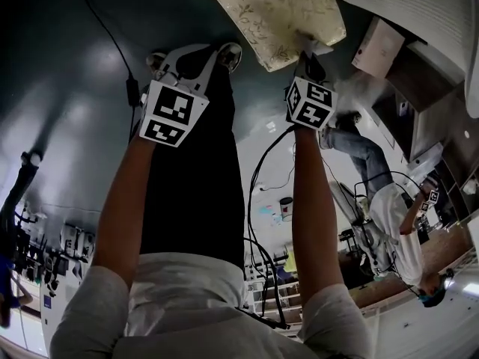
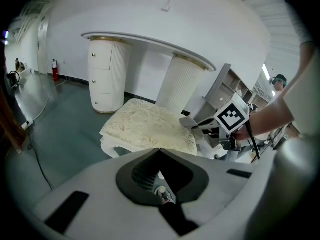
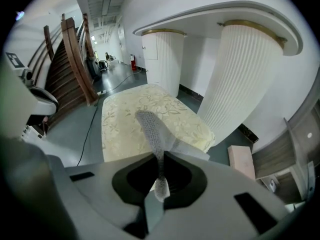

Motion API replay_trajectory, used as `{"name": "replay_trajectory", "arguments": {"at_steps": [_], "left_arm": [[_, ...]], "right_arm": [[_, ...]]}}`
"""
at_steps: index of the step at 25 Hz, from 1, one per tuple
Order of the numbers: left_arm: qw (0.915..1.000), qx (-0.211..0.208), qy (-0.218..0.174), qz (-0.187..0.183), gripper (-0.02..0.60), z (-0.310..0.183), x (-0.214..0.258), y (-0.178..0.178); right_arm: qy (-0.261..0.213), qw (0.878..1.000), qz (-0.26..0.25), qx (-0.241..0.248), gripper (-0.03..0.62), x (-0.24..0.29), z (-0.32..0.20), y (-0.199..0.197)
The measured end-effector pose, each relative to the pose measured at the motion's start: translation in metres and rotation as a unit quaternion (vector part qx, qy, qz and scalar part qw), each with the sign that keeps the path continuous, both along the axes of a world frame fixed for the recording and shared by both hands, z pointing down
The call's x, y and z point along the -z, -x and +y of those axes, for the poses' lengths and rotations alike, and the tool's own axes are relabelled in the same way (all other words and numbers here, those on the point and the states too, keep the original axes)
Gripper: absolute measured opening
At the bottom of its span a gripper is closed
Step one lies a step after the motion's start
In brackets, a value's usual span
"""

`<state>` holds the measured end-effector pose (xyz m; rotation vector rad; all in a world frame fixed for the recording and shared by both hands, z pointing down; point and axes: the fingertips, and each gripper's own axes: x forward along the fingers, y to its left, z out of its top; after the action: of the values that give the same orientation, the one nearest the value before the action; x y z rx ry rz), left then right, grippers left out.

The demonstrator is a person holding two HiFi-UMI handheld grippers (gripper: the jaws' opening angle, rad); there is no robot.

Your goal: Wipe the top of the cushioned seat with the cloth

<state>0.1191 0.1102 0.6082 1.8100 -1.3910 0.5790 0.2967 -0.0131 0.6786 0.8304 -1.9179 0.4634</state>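
The cushioned seat stands on the floor ahead of me, in front of a counter resting on two columns. My right gripper is at the seat's near edge, and the cloth between its jaws sticks out over the cushion. My left gripper is further left, off the seat. A box lies right of the seat.

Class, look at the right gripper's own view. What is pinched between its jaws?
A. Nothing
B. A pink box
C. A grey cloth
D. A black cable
C: the right gripper has its jaws closed on the grey cloth, which sticks out over the cushioned seat.
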Motion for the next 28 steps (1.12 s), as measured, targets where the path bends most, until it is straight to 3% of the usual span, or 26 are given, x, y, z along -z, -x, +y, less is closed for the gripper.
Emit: {"name": "replay_trajectory", "arguments": {"at_steps": [15, 28], "left_arm": [[1.0000, -0.005, 0.001, -0.001, 0.014, 0.025, -0.001, 0.011], [0.9999, 0.007, -0.009, 0.004, 0.014, 0.037, -0.002, 0.028]], "right_arm": [[0.035, 0.999, -0.016, -0.007, 0.025, -0.005, 0.064, 0.025], [0.045, 0.999, -0.022, -0.003, 0.025, -0.009, 0.090, 0.050]]}}
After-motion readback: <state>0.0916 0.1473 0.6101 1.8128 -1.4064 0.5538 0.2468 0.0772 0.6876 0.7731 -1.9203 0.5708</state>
